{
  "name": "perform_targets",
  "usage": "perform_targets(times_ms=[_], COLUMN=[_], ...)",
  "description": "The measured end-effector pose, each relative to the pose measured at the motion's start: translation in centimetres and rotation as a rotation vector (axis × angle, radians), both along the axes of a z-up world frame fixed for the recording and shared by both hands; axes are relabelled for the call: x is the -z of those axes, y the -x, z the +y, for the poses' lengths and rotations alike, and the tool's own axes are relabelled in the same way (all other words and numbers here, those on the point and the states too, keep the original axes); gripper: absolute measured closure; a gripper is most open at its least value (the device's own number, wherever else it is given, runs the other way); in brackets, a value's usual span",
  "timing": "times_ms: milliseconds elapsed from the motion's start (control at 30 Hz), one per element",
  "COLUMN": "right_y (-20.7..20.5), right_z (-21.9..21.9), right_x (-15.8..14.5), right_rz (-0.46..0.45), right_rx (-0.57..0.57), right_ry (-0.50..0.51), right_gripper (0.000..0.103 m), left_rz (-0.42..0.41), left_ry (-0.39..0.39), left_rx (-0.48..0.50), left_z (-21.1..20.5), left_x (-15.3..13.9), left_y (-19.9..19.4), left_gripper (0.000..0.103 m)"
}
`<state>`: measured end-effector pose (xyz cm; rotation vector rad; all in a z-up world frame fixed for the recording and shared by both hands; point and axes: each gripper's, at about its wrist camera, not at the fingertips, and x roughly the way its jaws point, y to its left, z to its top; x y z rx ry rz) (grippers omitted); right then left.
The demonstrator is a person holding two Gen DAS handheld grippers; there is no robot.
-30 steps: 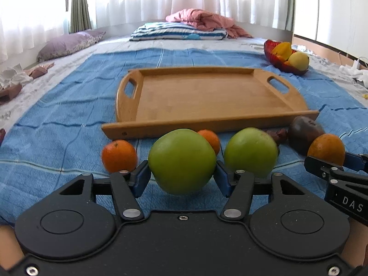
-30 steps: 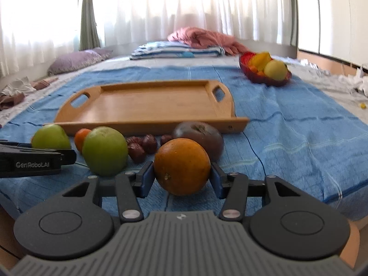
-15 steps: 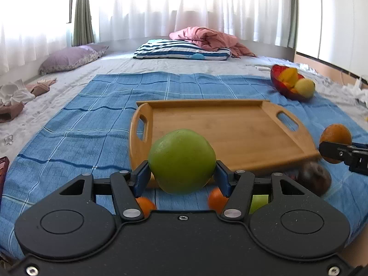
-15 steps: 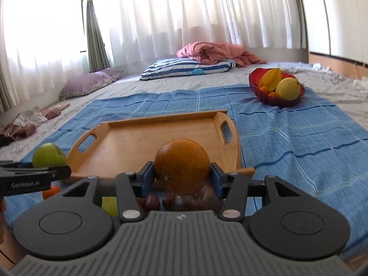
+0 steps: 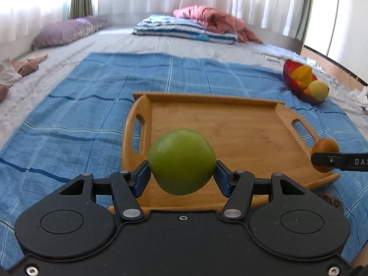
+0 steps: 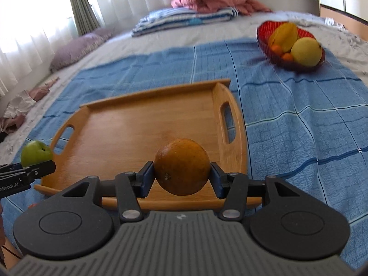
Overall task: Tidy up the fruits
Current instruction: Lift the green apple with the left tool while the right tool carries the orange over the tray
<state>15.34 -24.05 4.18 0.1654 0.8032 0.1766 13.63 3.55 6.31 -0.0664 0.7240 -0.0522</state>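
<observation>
From the left wrist camera, the left tool [image 5: 181,176] pinches a green apple [image 5: 181,161] between its blue pads, holding it up over the near edge of the wooden tray [image 5: 230,126], which lies bare on the blue blanket [image 5: 69,126] spread over the bed. At the right edge the right tool [image 5: 326,157] shows with its orange [image 5: 325,146] over the tray's near right corner. A dark fruit [image 5: 331,200] lies on the blanket just below that corner, and a red bowl [image 5: 288,74] of fruit sits well apart at the far right.

From the right wrist camera, the right tool clamps the orange above the tray's near right part, beside the slotted handle [image 6: 226,124]. The left tool and apple appear at the tray's left end.

To place both well, I would judge it best to carry each fruit further in past the rim, lower it until it rests on the wood, then let go gently; round fruit rolls, so keep the two apart and away from the edges.
</observation>
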Motion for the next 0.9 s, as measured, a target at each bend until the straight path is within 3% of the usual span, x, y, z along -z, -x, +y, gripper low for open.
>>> perform_targets(times_ms=[200,833,900], right_y=[-0.9,-1.5,-1.5], right_z=[0.6,0.1,0.1], right_x=[1.0,2.1,2.1], right_rz=[0.041,0.069,0.068], right_rx=[-0.008,0.007,0.006], right_ry=[0.049,0.049,0.05], right_gripper=[0.048,0.047,0.042], left_rz=[0.045,0.089,0.085], left_ry=[-0.013,-0.031,-0.039], left_rx=[-0.005,-0.011,-0.01], left_z=[-0.1,0.0,-0.2], left_x=[1.4,3.2,3.3], left_y=[-1.3,-1.5,-1.4], left_gripper=[0.046,0.046,0.046])
